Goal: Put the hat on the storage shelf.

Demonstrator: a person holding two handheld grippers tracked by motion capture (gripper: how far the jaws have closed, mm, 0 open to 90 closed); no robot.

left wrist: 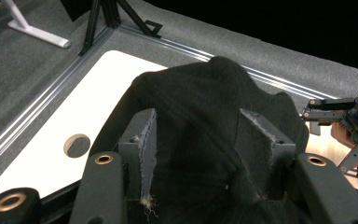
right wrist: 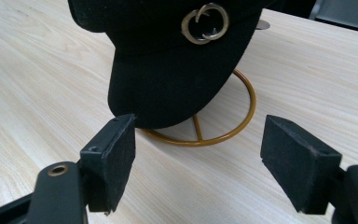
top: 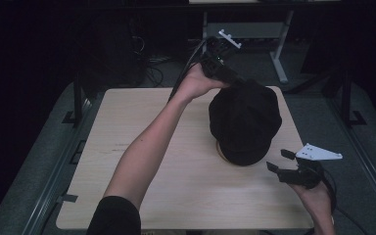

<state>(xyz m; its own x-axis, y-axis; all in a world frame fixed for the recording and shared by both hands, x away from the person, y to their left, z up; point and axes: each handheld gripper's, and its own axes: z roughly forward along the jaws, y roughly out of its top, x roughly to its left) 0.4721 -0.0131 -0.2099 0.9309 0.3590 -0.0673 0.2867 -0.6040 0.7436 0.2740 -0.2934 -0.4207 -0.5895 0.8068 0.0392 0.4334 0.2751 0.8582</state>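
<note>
Black cap (top: 245, 122) at the desk's (top: 127, 186) right centre; left gripper (top: 220, 68) at its far edge, right gripper (top: 280, 160) open just beside its near edge.

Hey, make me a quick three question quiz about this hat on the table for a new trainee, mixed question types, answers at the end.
1. True or false: the black cap lies flat on the wooden table.
2. Multiple choice: what decorates the cap's front? A) a red star B) two interlocking metal rings C) a white stripe
3. Fill in: the right gripper has its jaws ____, near the cap's brim.

Key
1. False: it sits on a gold wire stand.
2. B, the ring emblem.
3. Open. The left gripper, by contrast, has cap fabric between its pads at the far side.
</note>
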